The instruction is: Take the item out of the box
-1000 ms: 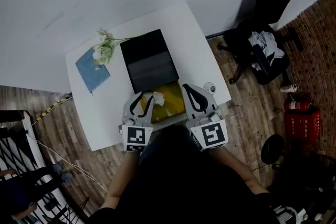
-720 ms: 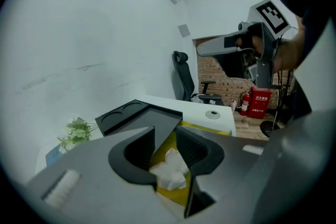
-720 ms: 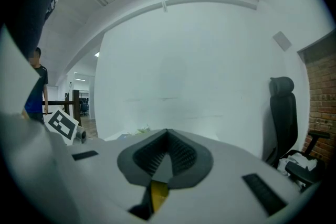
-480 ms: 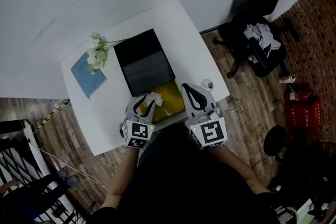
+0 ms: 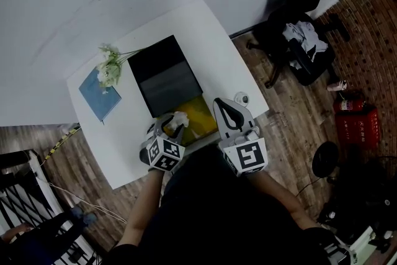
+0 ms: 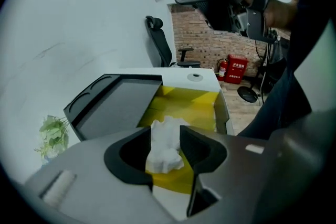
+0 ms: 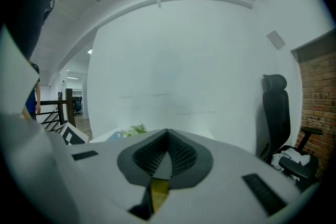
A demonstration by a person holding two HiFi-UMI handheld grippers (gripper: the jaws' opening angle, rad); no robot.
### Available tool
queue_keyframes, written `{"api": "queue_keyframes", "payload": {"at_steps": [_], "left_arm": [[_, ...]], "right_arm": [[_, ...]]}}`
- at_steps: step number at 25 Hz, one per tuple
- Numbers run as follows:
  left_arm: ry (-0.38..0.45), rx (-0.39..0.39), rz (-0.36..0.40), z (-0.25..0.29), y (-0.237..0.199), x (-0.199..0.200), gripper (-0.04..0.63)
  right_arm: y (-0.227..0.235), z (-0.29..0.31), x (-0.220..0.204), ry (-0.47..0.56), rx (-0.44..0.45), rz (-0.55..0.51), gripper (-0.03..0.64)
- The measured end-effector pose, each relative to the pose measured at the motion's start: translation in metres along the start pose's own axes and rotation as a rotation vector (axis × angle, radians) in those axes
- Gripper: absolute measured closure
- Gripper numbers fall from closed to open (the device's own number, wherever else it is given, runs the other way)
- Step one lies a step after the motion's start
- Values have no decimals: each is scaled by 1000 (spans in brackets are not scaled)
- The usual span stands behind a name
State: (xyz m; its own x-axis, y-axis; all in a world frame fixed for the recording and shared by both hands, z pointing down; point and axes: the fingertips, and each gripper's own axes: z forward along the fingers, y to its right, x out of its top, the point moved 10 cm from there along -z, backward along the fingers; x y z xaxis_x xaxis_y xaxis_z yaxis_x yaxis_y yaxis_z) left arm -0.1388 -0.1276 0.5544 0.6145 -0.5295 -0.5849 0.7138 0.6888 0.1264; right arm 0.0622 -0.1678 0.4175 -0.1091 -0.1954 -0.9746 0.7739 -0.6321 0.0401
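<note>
As table [image 5: 214, 40] sits on wood floor [image 5: 291, 124], left gripper [image 6: 166, 131] just widened round white item [image 6: 164, 153]; right gripper [image 7: 167, 134] closed

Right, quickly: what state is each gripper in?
Left gripper: open, jaws just widened, wad between them.
Right gripper: closed, empty.

Box [image 5: 202, 113] top clear, lid [image 5: 164, 74] @ rear

Left claw [image 6: 166, 134]: jaws apart, just been opening, tipped down over the box
Between jaws: crumpled white item [image 6: 164, 152], above the yellow lining
Box [image 6: 202, 105]: yellow inside, dark lid [image 6: 118, 107] swung open at left
Table [image 6: 184, 77]: white, carries the box
Flowers [image 6: 52, 136]: left of the lid
</note>
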Motion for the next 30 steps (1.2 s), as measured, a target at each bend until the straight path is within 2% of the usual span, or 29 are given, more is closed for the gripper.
{"api": "queue_keyframes", "payload": {"at_steps": [9, 16, 20, 26, 30], "left_arm": [[-155, -68, 100, 17, 4, 1, 379], [-312, -78, 229, 31, 8, 2, 353], [-396, -39, 346, 40, 12, 0, 359], [-429, -10, 429, 45, 18, 1, 403], [-413, 9, 426, 43, 18, -1, 466]], "right_arm": [[4, -2, -1, 2, -29, 7, 604], [7, -5, -1, -5, -44, 12, 604], [8, -6, -2, -6, -44, 12, 604], [9, -6, -2, -9, -46, 12, 604], [8, -5, -2, -5, -40, 11, 604]]}}
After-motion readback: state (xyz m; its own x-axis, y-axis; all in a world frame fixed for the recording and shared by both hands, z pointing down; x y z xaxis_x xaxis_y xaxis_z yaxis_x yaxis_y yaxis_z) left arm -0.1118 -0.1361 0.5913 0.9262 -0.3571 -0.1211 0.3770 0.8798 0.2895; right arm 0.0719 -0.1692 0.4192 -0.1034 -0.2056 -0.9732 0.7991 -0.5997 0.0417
